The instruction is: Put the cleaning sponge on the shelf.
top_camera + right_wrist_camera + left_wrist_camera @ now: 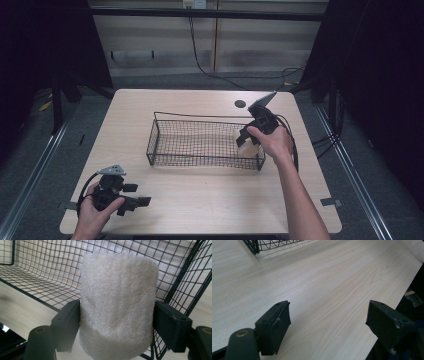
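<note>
A cream, fuzzy rolled towel stands between the jaws of my right gripper, which is shut on it. In the high view the right gripper holds the towel inside the right end of a black wire basket. Mesh walls of the basket show behind and around the towel. My left gripper rests at the table's near left corner, held by a hand. Its jaws stand wide apart over bare wood, so the left gripper is open and holds nothing.
The light wooden table carries the basket at its middle. A dark round hole sits near the far edge. A basket corner shows at the top left of the left gripper view. Dark floor and cables surround the table.
</note>
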Tool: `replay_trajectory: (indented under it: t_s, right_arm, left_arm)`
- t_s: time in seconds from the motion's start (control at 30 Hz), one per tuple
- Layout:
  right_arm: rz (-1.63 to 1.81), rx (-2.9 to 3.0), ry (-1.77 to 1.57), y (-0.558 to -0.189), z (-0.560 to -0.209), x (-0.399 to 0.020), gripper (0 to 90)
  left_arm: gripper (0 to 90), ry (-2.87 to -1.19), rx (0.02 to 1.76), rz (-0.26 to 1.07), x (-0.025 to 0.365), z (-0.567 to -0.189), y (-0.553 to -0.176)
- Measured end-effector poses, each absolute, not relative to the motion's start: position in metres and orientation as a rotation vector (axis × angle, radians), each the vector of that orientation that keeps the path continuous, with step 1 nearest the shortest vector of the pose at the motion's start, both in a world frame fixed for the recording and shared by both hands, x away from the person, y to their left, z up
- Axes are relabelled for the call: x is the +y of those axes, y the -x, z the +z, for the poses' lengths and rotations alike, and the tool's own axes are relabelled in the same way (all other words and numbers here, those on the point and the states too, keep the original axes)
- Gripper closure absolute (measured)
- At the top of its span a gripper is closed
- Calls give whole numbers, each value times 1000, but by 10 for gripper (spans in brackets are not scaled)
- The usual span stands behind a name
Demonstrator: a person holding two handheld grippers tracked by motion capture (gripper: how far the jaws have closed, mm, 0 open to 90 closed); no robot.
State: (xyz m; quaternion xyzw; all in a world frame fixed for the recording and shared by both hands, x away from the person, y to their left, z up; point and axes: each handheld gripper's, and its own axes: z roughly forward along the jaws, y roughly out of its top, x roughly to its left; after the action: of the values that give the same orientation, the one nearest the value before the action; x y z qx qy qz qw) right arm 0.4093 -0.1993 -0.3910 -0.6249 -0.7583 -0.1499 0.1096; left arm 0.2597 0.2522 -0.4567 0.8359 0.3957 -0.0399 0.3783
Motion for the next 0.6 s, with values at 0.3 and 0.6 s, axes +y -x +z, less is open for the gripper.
replay_trajectory:
  t_s: [0.3,0.6]
  right_arm:
    - [-431,-2209,1892,-410,-403,-198,257]
    - [-391,-2194,1929,-411,-415,-194,257]
  left_arm:
    - [189,-2135,1011,-100,252,-457,-260]
    - [189,-2136,1008,-103,251,-457,-260]
